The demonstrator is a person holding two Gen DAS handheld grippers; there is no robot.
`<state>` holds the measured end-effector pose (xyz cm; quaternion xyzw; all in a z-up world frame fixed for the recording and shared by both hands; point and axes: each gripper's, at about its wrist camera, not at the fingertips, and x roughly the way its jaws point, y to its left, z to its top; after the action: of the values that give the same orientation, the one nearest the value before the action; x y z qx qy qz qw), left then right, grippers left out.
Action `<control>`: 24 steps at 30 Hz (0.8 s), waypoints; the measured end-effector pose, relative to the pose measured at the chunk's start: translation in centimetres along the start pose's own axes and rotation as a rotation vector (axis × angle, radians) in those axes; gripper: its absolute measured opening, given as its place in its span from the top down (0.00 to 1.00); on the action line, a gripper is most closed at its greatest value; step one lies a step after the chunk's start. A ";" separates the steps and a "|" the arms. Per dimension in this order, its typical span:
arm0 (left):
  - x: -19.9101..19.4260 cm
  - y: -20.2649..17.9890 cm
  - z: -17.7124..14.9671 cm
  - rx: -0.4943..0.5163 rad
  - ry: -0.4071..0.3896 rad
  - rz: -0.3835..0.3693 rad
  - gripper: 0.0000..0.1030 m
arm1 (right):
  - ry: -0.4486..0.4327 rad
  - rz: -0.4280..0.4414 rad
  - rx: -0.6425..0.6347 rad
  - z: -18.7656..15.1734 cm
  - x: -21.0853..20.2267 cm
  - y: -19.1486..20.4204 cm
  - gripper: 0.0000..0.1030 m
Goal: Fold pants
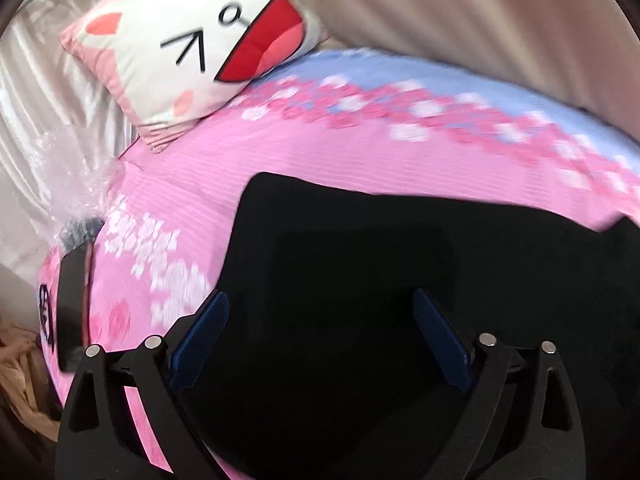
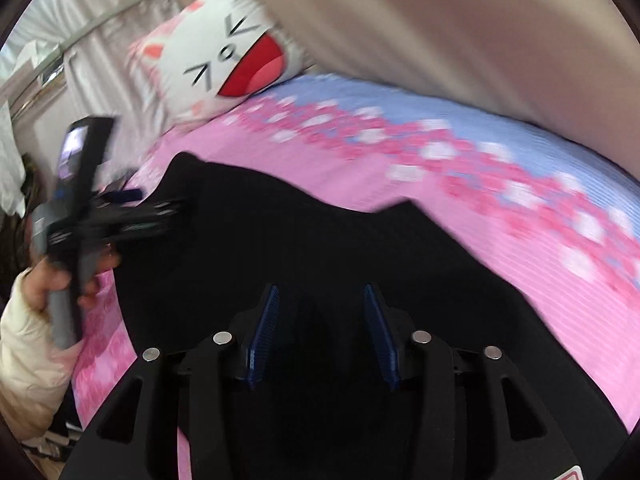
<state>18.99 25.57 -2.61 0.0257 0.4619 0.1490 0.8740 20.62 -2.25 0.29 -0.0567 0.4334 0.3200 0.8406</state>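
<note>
Black pants (image 1: 400, 264) lie spread on a pink and blue flowered bedspread (image 1: 248, 168); they also show in the right wrist view (image 2: 280, 232). My left gripper (image 1: 320, 308) is open wide above the pants' left part, with nothing between its blue pads. It also shows from outside in the right wrist view (image 2: 132, 204), held in a hand at the pants' left edge. My right gripper (image 2: 320, 304) is open over the near part of the pants, empty.
A cat-face pillow (image 1: 192, 44) lies at the head of the bed, also in the right wrist view (image 2: 228, 56). A beige wall (image 2: 440, 20) runs along the far side. Curtains (image 1: 48, 80) hang left. A dark object (image 1: 72, 312) sits at the bed's left edge.
</note>
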 end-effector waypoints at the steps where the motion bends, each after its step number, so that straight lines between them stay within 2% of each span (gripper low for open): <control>1: 1.0 0.6 0.7 -0.024 -0.005 -0.024 0.09 | 0.014 -0.059 -0.020 0.8 1.3 -0.1 0.64; 3: 2.0 0.8 2.2 -0.028 -0.017 -0.030 0.08 | 0.028 -0.109 -0.011 1.7 3.4 -1.1 0.64; 4: 2.2 0.7 2.6 -0.022 -0.024 -0.025 0.08 | 0.022 -0.101 0.008 2.1 3.6 -1.6 0.64; 6: 2.7 0.5 3.3 -0.021 -0.025 -0.008 0.07 | 0.018 -0.089 0.063 2.8 2.8 -1.9 0.64; 9: 2.2 0.6 3.9 -0.020 -0.048 -0.012 0.08 | -0.023 -0.087 0.045 2.5 1.6 -1.1 0.64; 11: 2.0 0.6 4.0 -0.016 -0.061 -0.001 0.08 | 0.036 -0.116 0.049 2.0 3.3 -1.8 0.64; 13: 1.3 0.4 3.6 -0.018 -0.063 0.007 0.09 | 0.010 -0.084 0.106 1.9 2.4 -2.5 0.64; 16: -1.8 0.1 2.7 -0.006 -0.115 0.004 0.09 | -0.092 -0.137 0.066 1.6 -1.7 -1.1 0.64; 17: -3.0 0.1 2.4 -0.001 -0.139 0.003 0.09 | -0.122 -0.157 0.061 0.9 -3.6 -0.9 0.61; 20: -6.5 -0.9 1.2 0.021 -0.186 -0.019 0.09 | -0.156 -0.233 0.088 -2.8 -7.8 -1.7 0.61; 24: -10.3 -4.2 -0.6 0.078 -0.212 -0.068 0.09 | -0.098 -0.360 0.150 -8.8 -10.8 -4.2 0.60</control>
<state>14.10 18.57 4.52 0.0595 0.3729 0.0975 0.9208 12.41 -14.14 2.38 -0.0547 0.3974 0.1337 0.9062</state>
